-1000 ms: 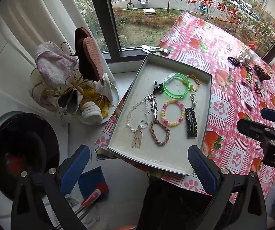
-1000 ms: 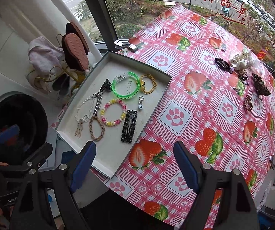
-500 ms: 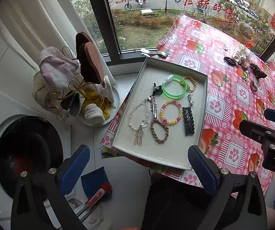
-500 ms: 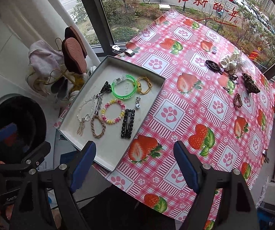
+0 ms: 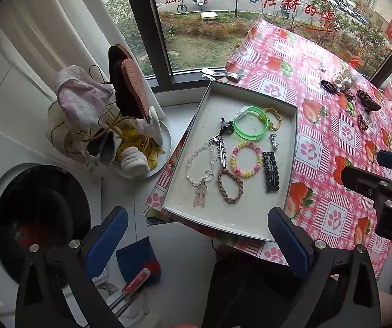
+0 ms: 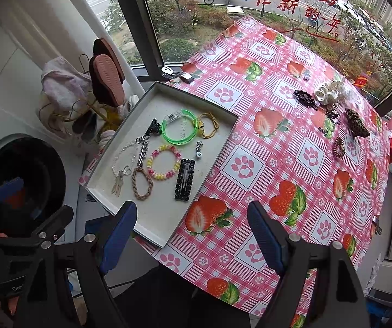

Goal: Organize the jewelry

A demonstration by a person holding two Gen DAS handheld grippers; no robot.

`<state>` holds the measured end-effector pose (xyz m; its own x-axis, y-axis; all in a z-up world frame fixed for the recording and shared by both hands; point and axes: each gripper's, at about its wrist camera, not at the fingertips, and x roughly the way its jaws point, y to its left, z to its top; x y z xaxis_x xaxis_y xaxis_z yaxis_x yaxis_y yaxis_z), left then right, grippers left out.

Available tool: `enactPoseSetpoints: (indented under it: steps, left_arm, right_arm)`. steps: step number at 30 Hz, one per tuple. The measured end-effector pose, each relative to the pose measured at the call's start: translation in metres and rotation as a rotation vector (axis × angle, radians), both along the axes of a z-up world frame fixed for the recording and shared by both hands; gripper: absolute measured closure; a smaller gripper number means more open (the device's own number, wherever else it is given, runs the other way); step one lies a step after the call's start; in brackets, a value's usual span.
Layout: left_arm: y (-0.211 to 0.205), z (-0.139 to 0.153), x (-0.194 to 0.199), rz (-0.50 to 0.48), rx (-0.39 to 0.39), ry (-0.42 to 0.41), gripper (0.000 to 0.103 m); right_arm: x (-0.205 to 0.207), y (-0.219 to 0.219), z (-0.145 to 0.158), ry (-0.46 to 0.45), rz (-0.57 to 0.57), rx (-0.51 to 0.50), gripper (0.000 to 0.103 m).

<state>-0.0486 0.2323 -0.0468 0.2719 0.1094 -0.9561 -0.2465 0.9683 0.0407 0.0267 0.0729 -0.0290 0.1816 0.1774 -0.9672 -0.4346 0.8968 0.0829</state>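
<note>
Grey tray (image 6: 224, 125) on the table's left edge holds most pieces. Loose hair ties (image 6: 305, 97) sit far right — light and springy, so pinch across the coil. Both the right gripper (image 6: 191, 233) and left gripper (image 5: 197, 235) hang wide apart, empty.

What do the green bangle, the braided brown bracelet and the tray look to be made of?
Green bangle: translucent plastic, glossy; light passes through it. Braided brown bracelet: plaited cord or leather, matte; which one is unclear. Tray: probably grey cardboard, with a dull, speckled surface and thin walls.
</note>
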Motion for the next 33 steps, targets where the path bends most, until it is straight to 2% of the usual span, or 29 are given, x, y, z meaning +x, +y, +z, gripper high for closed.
enactPoseSetpoints:
  steps: [33]
  left_arm:
    - [0.0007, -0.0046, 0.0005, 0.0, 0.006, 0.006, 0.0]
  right_arm:
    - [-0.0008, 0.0066, -0.0015, 0.002, -0.001, -0.002, 0.018]
